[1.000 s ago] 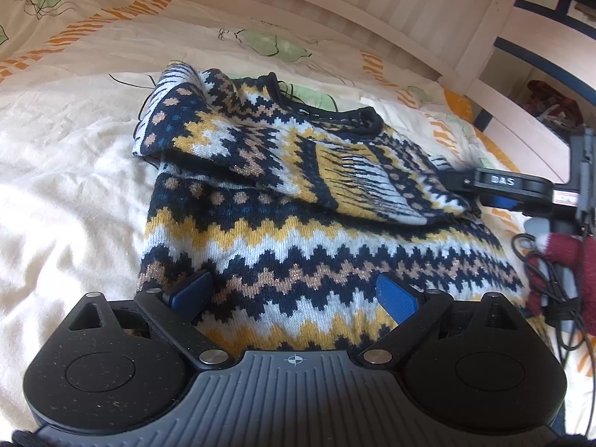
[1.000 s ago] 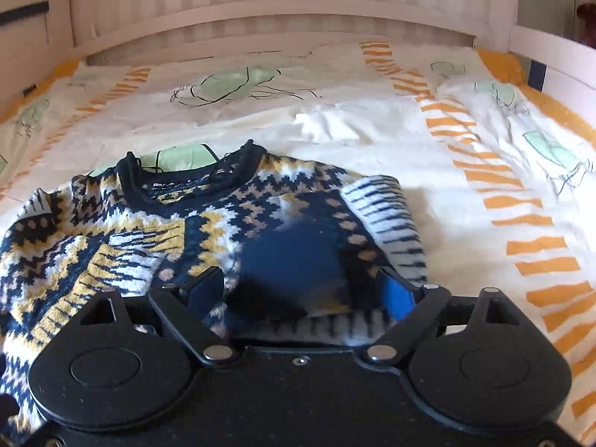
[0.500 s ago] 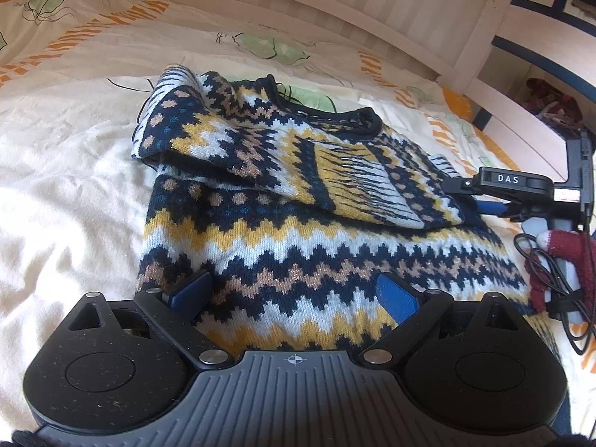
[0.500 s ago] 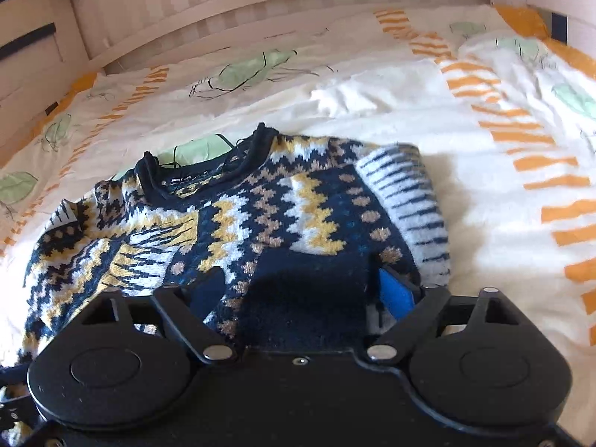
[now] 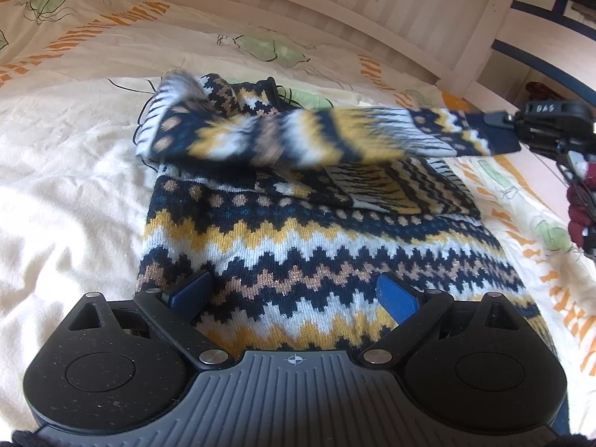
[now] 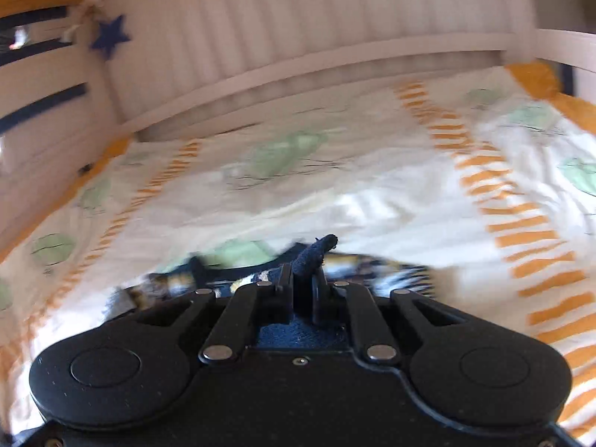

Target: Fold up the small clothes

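A small knitted sweater (image 5: 298, 238) in navy, yellow and white zigzags lies on the bed. My left gripper (image 5: 294, 294) stands open over its lower hem, blue pads on either side of the knit without pressing it. My right gripper (image 6: 302, 283) is closing and pinches the navy cuff (image 6: 314, 253) of one sleeve. In the left wrist view that sleeve (image 5: 335, 138) hangs stretched across the sweater's upper part, its cuff held by the right gripper (image 5: 510, 126) at the right edge. The sweater's body (image 6: 223, 283) is blurred below the right gripper.
The bed has a cream sheet (image 5: 67, 193) with orange stripes and green prints. A white slatted bed frame (image 5: 335, 18) runs along the back and right. A hand in a dark red glove (image 5: 579, 216) with cables is at the right edge.
The right gripper has shut on the sleeve cuff and risen, lifting the sleeve off the sweater and stretching it out. The left gripper has stayed where it was, open.
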Tool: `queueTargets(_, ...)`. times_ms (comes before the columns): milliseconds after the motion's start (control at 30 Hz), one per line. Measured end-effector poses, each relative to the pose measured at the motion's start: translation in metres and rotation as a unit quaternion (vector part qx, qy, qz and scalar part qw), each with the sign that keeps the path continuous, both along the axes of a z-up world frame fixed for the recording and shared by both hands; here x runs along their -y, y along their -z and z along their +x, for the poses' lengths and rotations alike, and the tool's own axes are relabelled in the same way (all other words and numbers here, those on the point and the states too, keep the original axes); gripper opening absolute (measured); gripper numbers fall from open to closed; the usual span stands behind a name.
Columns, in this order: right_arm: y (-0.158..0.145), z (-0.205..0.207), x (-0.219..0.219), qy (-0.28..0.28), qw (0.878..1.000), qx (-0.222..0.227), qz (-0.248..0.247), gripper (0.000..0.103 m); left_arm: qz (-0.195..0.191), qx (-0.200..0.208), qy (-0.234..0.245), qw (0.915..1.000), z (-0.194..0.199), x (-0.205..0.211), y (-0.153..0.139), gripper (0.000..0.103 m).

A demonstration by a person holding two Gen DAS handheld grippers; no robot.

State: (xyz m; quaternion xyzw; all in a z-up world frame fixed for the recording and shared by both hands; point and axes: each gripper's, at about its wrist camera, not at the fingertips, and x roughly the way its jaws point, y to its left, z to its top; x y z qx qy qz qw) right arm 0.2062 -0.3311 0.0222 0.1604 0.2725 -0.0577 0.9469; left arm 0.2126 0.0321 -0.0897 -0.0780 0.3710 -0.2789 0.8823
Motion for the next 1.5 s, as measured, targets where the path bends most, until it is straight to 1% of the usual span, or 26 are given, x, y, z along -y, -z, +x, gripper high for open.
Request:
queueTargets(100,0.029,0.007,0.006,0.003,0.999,-0.048,-0.001,0.017,0.004,-0.001,-0.001,1.0000,0.000,0.001,-0.002,0.096)
queueTargets(167,0.046,0.008,0.008,0.003,0.998,-0.069,0.002,0.019,0.001,-0.008,-0.006,1.0000,0.000,-0.001,-0.007,0.096)
queueTargets(233,0.061,0.007,0.010,0.008,0.997,-0.078,0.017,0.021,-0.004,-0.016,-0.020,0.9997,0.003,-0.005,-0.016,0.096)
queueTargets(333,0.074,0.000,0.011,0.008,0.997,-0.082,0.014,0.023,-0.004,-0.006,-0.054,0.9985,0.014,-0.014,-0.034,0.096)
queueTargets(400,0.076,-0.003,0.012,0.005,0.997,-0.078,0.012,0.023,0.013,0.004,-0.070,0.9975,0.032,-0.015,-0.045,0.096)
queueTargets(467,0.075,-0.005,0.012,0.003,0.997,-0.073,0.014,0.023,0.046,0.010,-0.078,0.9958,0.051,-0.008,-0.049,0.096)
queueTargets(567,0.075,-0.004,0.012,-0.002,0.997,-0.071,0.010,0.024,0.092,0.014,-0.084,0.9921,0.073,0.006,-0.042,0.096)
queueTargets(633,0.076,-0.004,0.012,-0.005,0.998,-0.070,0.006,0.024,0.120,0.015,-0.091,0.9884,0.082,0.009,-0.034,0.096)
queueTargets(700,0.078,-0.004,0.012,-0.008,0.997,-0.070,0.004,0.024,0.135,0.016,-0.119,0.9836,0.088,0.004,-0.027,0.096)
queueTargets(767,0.080,-0.006,0.012,-0.010,0.998,-0.068,0.001,0.024,0.128,0.002,-0.166,0.9778,0.095,-0.011,-0.022,0.096)
queueTargets(833,0.080,-0.008,0.012,-0.010,0.998,-0.066,0.000,0.024,0.116,-0.028,-0.211,0.9701,0.103,-0.031,-0.012,0.096)
queueTargets(867,0.080,-0.009,0.012,-0.010,0.998,-0.065,0.000,0.025,0.108,-0.033,-0.226,0.9676,0.105,-0.041,-0.008,0.096)
queueTargets(900,0.080,-0.009,0.013,-0.008,0.998,-0.065,-0.001,0.026,0.108,-0.031,-0.237,0.9650,0.106,-0.048,-0.007,0.095)
queueTargets(933,0.080,-0.010,0.013,-0.006,0.998,-0.065,-0.003,0.027,0.123,-0.028,-0.244,0.9615,0.106,-0.052,-0.007,0.095)
queueTargets(1000,0.079,-0.012,0.013,-0.002,0.998,-0.064,-0.011,0.033,0.140,-0.025,-0.246,0.9588,0.105,-0.059,-0.009,0.095)
queueTargets(1033,0.077,-0.014,0.012,0.004,0.998,-0.061,-0.018,0.038,0.137,-0.027,-0.250,0.9581,0.102,-0.063,-0.012,0.095)
queueTargets(1067,0.074,-0.016,0.010,0.010,0.998,-0.056,-0.027,0.041,0.127,-0.029,-0.256,0.9578,0.098,-0.067,-0.017,0.095)
queueTargets(1133,0.064,-0.026,0.004,0.028,0.998,-0.033,-0.055,0.042,0.094,-0.026,-0.265,0.9594,0.087,-0.073,-0.031,0.095)
queueTargets(1200,0.053,-0.034,-0.005,0.028,0.997,-0.002,-0.073,0.053,0.064,-0.011,-0.258,0.9640,0.079,-0.068,-0.049,0.095)
queueTargets(1233,0.048,-0.037,-0.010,0.023,0.996,0.010,-0.080,0.063,0.059,0.001,-0.250,0.9663,0.079,-0.058,-0.057,0.095)
queueTargets(1267,0.044,-0.037,-0.016,0.013,0.996,0.019,-0.086,0.069,0.057,0.013,-0.240,0.9690,0.078,-0.051,-0.064,0.095)
queueTargets(1367,0.040,-0.030,-0.034,-0.019,0.996,0.016,-0.091,0.069,0.055,0.024,-0.197,0.9786,0.090,-0.017,-0.071,0.095)
queueTargets(1433,0.045,-0.024,-0.042,-0.034,0.996,0.008,-0.079,0.070,0.069,0.027,-0.184,0.9800,0.097,0.001,-0.064,0.095)
queueTargets(1500,0.053,-0.017,-0.049,-0.044,0.996,-0.007,-0.076,0.070,0.084,0.019,-0.178,0.9803,0.103,0.012,-0.050,0.095)
